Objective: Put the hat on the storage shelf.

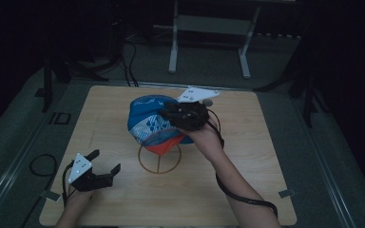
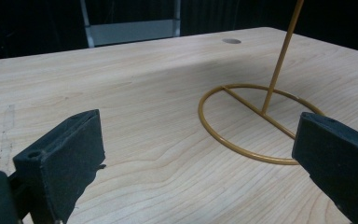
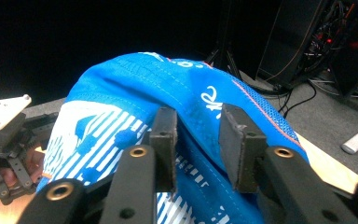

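R claw (image 3: 196, 140) pinches blue cap (image 3: 177, 93) (L claw (image 1: 105, 164) gaping).

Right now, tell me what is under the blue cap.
Under the blue cap stands a gold wire stand: its ring base lies on the wooden table and a thin rod rises toward the cap. The rod's top is covered by the cap, which the right gripper pinches.

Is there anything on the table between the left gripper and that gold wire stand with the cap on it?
Nothing visible stands between them. The left gripper sits open, with bare wood of the table between it and the stand's ring base. The cap is up on the stand, with the right gripper pinching its fabric.
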`<state>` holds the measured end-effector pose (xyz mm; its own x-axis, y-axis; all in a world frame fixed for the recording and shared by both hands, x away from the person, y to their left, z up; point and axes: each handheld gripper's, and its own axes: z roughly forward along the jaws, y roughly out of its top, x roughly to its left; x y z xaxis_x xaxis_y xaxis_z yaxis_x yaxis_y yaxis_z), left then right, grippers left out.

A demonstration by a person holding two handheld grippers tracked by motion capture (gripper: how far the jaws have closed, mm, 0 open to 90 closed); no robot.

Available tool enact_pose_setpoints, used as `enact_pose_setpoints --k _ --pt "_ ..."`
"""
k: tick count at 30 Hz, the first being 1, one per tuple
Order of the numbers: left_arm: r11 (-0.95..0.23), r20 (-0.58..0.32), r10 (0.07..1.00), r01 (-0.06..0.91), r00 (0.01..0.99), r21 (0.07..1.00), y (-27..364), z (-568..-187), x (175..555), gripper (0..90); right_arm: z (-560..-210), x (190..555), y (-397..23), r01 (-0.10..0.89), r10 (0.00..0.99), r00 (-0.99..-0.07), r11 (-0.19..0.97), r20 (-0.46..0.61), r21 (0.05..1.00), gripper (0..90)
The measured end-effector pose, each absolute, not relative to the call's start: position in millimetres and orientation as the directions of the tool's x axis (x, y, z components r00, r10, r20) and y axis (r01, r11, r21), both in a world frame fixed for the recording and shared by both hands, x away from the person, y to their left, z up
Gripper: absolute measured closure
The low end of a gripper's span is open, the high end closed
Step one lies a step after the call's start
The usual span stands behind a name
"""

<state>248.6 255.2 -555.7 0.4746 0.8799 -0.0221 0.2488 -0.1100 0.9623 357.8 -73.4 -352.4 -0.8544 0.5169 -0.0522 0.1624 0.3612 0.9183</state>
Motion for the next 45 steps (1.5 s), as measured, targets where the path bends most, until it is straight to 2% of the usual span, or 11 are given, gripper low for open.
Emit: enact_pose_setpoints --k 24,35,45 --pt "-0.128 -0.012 0.872 0.251 0.489 0.96 251.8 -558.0 249.1 2.7 -382.8 368.7 -106.1 0.266 0.554 -0.832 0.324 0.046 0.908 61.3" --pt "-0.122 -0.017 0.873 0.25 0.488 0.961 252.4 -558.6 248.5 2.7 -376.8 363.9 -118.2 0.256 0.545 -0.836 0.287 0.062 0.923 48.9" --pt "-0.124 -0.017 0.87 0.252 0.492 0.96 251.7 -559.3 248.9 2.7 -380.5 357.1 -126.1 0.251 0.5 -0.863 0.301 0.072 0.92 31.4"
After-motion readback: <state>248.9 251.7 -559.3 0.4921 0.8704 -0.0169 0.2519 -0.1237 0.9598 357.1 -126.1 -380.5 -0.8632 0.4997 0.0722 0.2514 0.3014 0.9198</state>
